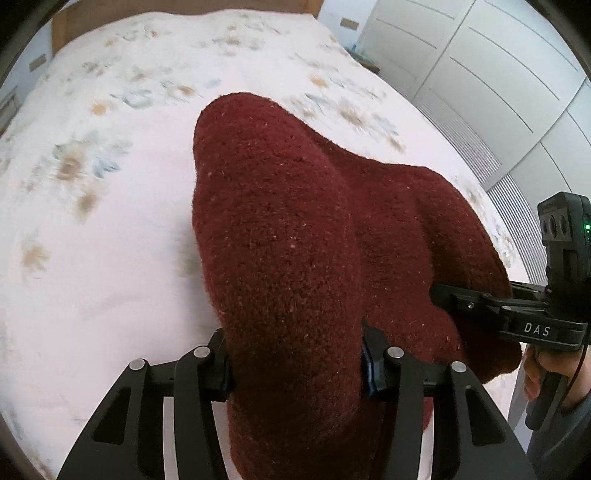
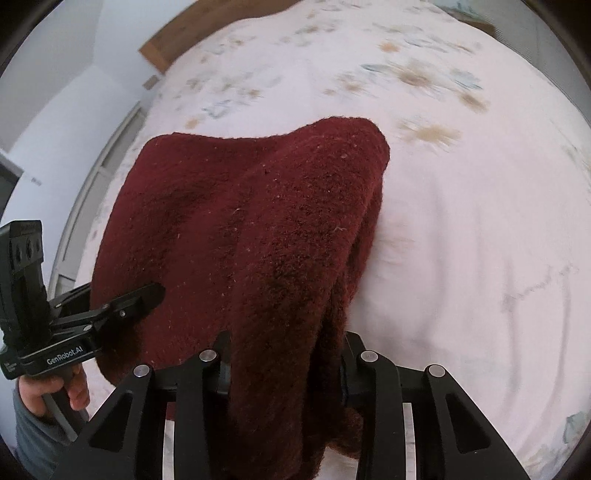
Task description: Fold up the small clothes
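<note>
A dark red knitted garment (image 1: 295, 229) hangs between both grippers above a bed. My left gripper (image 1: 295, 365) is shut on a thick bunch of it, and the cloth drapes forward over the fingers. My right gripper (image 2: 286, 365) is shut on another edge of the same garment (image 2: 258, 221). In the left wrist view the right gripper (image 1: 443, 295) shows at the right, its fingers buried in the knit. In the right wrist view the left gripper (image 2: 155, 291) shows at the left, also in the cloth. The fingertips of both are hidden by fabric.
The bed has a white cover with a faded flower print (image 1: 92, 184), also in the right wrist view (image 2: 461, 221). A wooden headboard (image 1: 74, 22) stands at the far end. White wardrobe doors (image 1: 480, 74) stand to the right of the bed.
</note>
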The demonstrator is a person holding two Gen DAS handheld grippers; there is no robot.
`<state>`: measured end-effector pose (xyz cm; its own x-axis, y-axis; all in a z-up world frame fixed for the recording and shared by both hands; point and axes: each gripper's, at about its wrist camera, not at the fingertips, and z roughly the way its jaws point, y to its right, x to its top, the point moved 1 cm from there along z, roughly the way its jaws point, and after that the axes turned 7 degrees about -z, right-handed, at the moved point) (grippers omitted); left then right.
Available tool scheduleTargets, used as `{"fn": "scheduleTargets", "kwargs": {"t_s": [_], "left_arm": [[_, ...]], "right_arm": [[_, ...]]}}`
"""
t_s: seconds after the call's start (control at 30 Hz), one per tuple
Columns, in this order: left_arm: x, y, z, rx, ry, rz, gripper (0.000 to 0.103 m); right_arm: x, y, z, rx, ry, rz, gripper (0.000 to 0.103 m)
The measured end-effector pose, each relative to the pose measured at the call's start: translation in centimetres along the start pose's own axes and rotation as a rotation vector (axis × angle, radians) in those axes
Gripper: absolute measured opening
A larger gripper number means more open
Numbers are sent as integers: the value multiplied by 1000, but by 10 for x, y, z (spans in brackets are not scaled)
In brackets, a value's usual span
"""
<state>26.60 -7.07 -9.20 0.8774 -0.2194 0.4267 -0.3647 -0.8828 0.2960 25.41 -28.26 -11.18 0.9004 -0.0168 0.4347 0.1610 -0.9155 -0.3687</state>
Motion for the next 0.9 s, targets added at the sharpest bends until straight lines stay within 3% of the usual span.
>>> {"fn": "scheduleTargets", "kwargs": {"t_s": [0.17,0.3,0.37,0.43,0.5,0.57,0.7,0.73,0.77,0.83,0.9], "left_arm": [[-12,-33,-20,54,23,-1,45],[-31,-61,2,77,-26,-62,48],[-48,-71,21,95,-65,-98,53],[-55,-73,25,98,-39,-99,59],[-61,-73,22,116,-17,-92,75],[-61,-72,21,181,-16,-93,87],[-55,-63,20,204,-27,-119,89],[-51,-57,21,209,-28,-119,92],[-52,-62,18,217,-28,-118,101],[-55,-64,9,210,-14,-113,102],[-49,-58,7,210,-8,-113,102]], "right_arm": [[-2,-35,34,-29,-28,-32,38],[-19,-26,70,-64,-82,35,40],[-25,-22,80,-75,-96,46,47],[-25,-18,81,-88,-85,51,55],[-22,-19,79,-84,-81,46,60],[-19,-20,73,-116,-71,33,70],[-16,-30,54,-153,-29,-11,82],[-20,-33,47,-166,-18,-36,85],[-19,-39,45,-181,-8,-60,89],[-24,-48,39,-205,6,-106,99],[-36,-49,30,-218,25,-138,103]]}}
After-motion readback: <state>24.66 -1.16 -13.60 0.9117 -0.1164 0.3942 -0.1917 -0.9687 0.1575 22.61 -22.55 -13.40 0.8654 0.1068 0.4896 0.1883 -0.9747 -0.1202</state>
